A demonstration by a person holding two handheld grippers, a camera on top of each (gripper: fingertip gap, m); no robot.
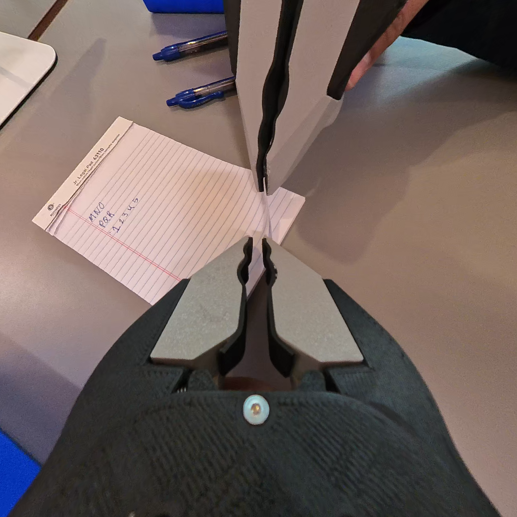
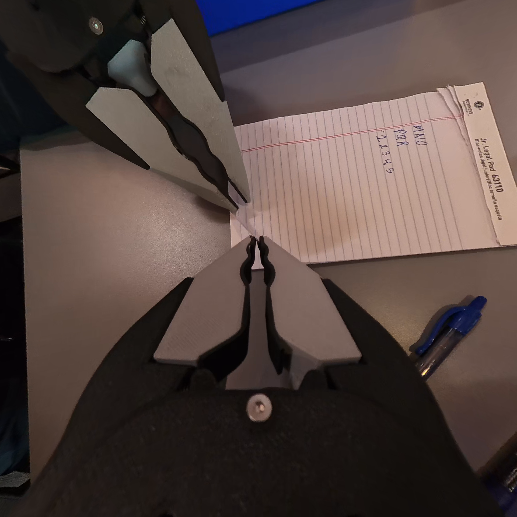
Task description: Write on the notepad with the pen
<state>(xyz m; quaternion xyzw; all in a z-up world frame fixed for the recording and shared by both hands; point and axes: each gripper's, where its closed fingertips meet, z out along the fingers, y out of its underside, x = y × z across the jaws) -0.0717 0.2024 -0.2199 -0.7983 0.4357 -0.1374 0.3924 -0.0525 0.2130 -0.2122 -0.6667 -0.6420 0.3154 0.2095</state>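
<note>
**Entry: notepad writing, state of progress**

1. Left gripper (image 1: 256, 240): nearest in its own view. Its jaws are pressing almost together on the bottom edge of the top sheet (image 1: 195, 195), with only a sliver of paper between them.
2. Right gripper (image 2: 256, 237): it is meeting the left tip to tip and pinching the same edge. The paper is puckering and lifting between the two.
3. Notepad (image 1: 92, 173): it is lying flat on the grey table (image 1: 391, 223), just beyond the tips. Three short lines of blue handwriting are showing near its bound end; the rest of the page is blank.
4. Pens: two blue ones, (image 1: 193, 47) and (image 1: 200, 95), are lying on the table past the pad. Neither gripper is holding one.
5. A white slab (image 1: 22, 70) and a blue object (image 1: 181, 5) are sitting farthest off.

Judgement: some writing appears done. The grippers seem to be handling the sheet, perhaps turning or tearing it; any further writing needs a pen picked up.
</note>
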